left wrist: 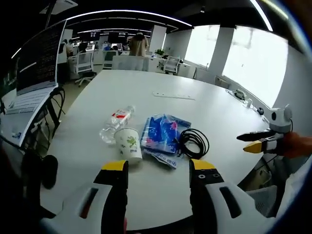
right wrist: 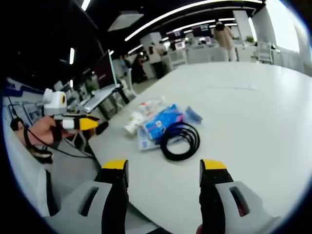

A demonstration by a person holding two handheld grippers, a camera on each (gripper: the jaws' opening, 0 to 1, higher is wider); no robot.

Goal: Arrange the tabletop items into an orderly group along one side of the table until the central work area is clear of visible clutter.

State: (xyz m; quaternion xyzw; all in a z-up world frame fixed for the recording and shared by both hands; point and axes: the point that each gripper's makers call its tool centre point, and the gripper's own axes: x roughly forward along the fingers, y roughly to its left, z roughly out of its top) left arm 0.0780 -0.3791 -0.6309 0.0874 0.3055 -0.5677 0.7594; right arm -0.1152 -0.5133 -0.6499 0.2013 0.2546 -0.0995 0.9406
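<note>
1. Things sit in a small bunch on the white worktop [left wrist: 161, 83], close to its near edge. The landmark here is the blue packet [left wrist: 163, 132].
2. Paper cup [left wrist: 129, 142] stands upright just beside the blue packet, touching or almost touching it. A clear water bottle [left wrist: 116, 122] lies on its side just behind the cup.
3. Black cable coil [left wrist: 194, 143] lies on the other side of the blue packet, touching its edge.
4. A flat pale strip [left wrist: 173, 95] lies well beyond the blue packet, out toward the middle of the worktop. I cannot tell what it is.
5. The left tool [left wrist: 158, 168] hangs in the air short of the blue packet, spread wide, with nothing in it.
6. The right tool [right wrist: 165, 168] hangs short of the coil [right wrist: 179, 140], also spread wide and holding nothing.
7. I think the tidy-up is at its start, since nothing is gripped yet.
8. The next move likely needs one tool to go down over the cup or the coil, close on it gently, and carry it along one edge.
</note>
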